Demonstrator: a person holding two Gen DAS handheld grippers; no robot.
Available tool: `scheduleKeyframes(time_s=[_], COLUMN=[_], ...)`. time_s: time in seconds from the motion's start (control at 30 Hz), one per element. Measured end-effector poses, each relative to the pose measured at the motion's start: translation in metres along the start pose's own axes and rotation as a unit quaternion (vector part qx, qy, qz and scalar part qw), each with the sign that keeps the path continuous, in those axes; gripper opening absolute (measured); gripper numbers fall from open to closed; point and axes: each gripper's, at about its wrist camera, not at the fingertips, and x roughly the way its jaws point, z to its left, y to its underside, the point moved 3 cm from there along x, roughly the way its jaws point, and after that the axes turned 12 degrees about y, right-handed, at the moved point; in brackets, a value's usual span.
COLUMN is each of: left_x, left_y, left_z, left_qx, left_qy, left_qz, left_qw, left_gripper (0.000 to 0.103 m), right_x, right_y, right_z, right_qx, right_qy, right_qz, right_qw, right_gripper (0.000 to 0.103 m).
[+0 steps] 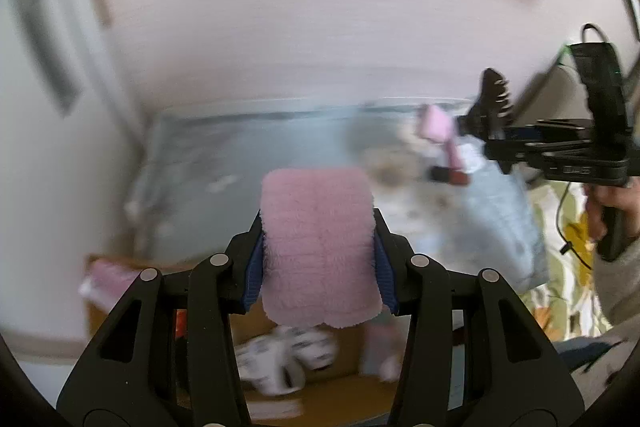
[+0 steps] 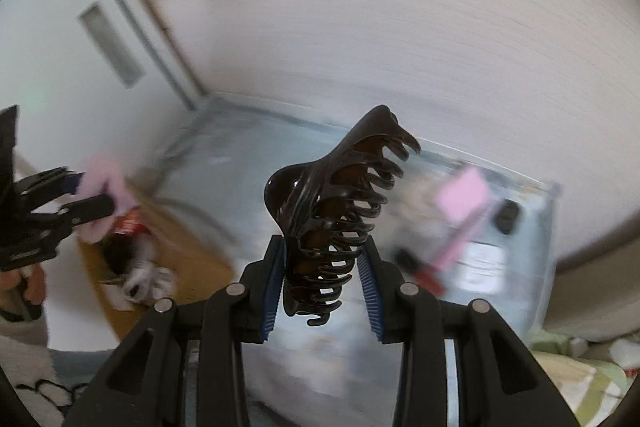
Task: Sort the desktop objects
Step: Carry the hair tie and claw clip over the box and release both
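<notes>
My left gripper [image 1: 318, 247] is shut on a fluffy pink cloth [image 1: 318, 243] and holds it in the air above an open cardboard box [image 1: 344, 393]. My right gripper [image 2: 322, 259] is shut on a dark brown hair claw clip [image 2: 336, 211], held upright above the grey table [image 2: 224, 187]. In the left wrist view the right gripper [image 1: 494, 119] with the clip [image 1: 494, 95] is at the right. In the right wrist view the left gripper [image 2: 86, 201] with the pink cloth [image 2: 106, 187] is at the left, over the box [image 2: 192, 251].
The box holds a white patterned item [image 1: 286, 359] and other small things. On the table lie a pink card [image 2: 464, 201], a pink stick [image 2: 454, 247], a red-and-black tube [image 2: 420, 267] and a pale plastic bag [image 1: 500, 211]. Walls stand close behind and left.
</notes>
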Motion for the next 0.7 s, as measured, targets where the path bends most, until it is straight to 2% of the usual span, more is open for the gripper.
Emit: scheduleKeyframes(time_s=[0.1, 0.33, 0.57, 0.7], left_x=[-0.015, -0.024, -0.018, -0.006], left_y=[0.014, 0.048, 0.07, 0.079], left_z=[0.037, 0.096, 0.12, 0.13], left_qx=[-0.013, -0.064, -0.076, -0.088], left_qy=[-0.037, -0.075, -0.073, -0.066], left_qz=[0.001, 0.014, 0.043, 0.057], left_qw=[0.9992, 0.995, 0.9935, 0.9923], left_gripper=[0.043, 0.043, 0.043, 0.043], right_x=[-0.001, 0.021, 0.049, 0.066], right_y=[-0.01, -0.014, 0.015, 0.037], right_z=[0.039, 0.13, 0.201, 0.225], right_qx=[-0.027, -0.105, -0.161, -0.195], right_qy=[-0.024, -0.071, -0.116, -0.12], right_qz=[-0.003, 0.021, 0.075, 0.111], right_qw=[0.999, 0.992, 0.977, 0.967], right_gripper=[0.034, 0.034, 0.034, 0.034])
